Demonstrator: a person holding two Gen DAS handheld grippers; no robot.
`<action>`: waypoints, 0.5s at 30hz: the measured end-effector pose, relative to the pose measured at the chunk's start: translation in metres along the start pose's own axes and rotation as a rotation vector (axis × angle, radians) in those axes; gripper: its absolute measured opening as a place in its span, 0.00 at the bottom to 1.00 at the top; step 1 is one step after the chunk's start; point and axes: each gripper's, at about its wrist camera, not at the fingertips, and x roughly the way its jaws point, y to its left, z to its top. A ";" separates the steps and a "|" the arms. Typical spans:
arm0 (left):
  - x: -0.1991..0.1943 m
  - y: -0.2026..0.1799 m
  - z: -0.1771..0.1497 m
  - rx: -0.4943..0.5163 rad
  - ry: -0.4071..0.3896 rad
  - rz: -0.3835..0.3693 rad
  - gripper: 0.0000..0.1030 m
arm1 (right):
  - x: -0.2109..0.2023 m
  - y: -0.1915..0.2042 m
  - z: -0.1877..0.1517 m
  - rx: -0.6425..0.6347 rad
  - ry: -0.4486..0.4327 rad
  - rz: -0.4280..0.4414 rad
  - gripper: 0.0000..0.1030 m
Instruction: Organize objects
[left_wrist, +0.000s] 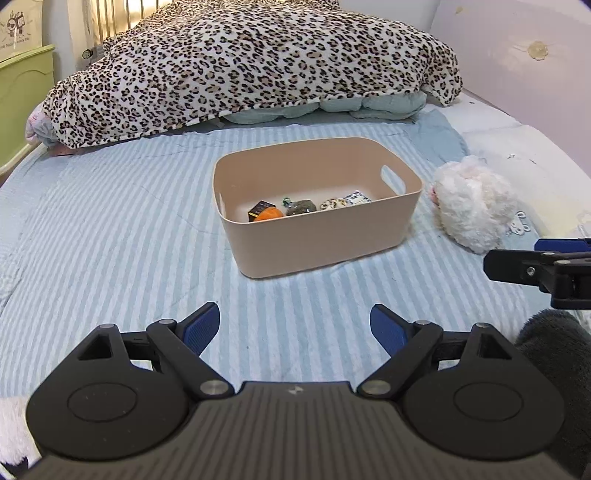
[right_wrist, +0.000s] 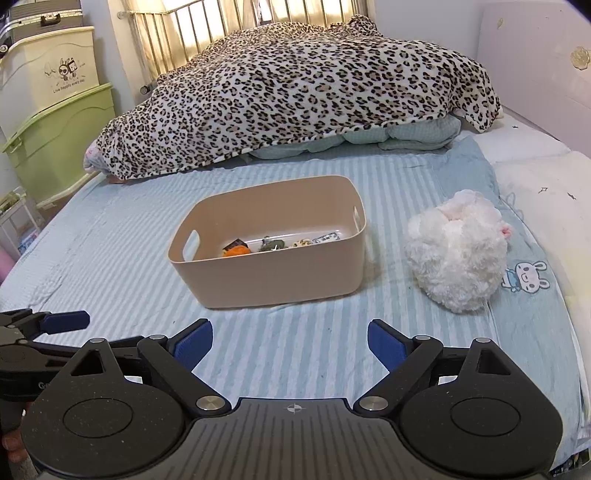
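Note:
A beige plastic bin (left_wrist: 325, 243) (right_wrist: 280, 278) stands on the blue striped bed sheet (left_wrist: 110, 240) (right_wrist: 110, 266). Inside lie several small items, among them an orange one (left_wrist: 269, 213) (right_wrist: 236, 252) and a dark green one (left_wrist: 301, 206) (right_wrist: 272, 245). A white fluffy plush toy (left_wrist: 471, 203) (right_wrist: 456, 251) lies on the sheet right of the bin. My left gripper (left_wrist: 293, 326) is open and empty, low over the sheet in front of the bin. My right gripper (right_wrist: 290, 341) is open and empty too, in front of the bin; its fingers (left_wrist: 517, 267) show at the right edge of the left wrist view.
A leopard-print blanket (left_wrist: 240, 66) (right_wrist: 295, 96) is heaped over bedding behind the bin. A pillow (right_wrist: 546, 192) lies at the right by the headboard (right_wrist: 535, 55). Green and cream storage boxes (right_wrist: 55, 122) stand left of the bed. A dark fuzzy sleeve (left_wrist: 554, 369) is at lower right.

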 end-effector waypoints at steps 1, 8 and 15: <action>-0.002 -0.001 -0.001 0.001 0.001 -0.004 0.86 | -0.002 0.001 -0.001 0.000 -0.001 0.002 0.90; -0.012 -0.006 -0.008 -0.007 0.009 -0.031 0.86 | -0.013 0.004 -0.006 -0.003 0.002 0.013 0.89; -0.018 -0.004 -0.014 -0.021 0.011 -0.023 0.86 | -0.022 0.006 -0.009 -0.017 0.003 0.010 0.90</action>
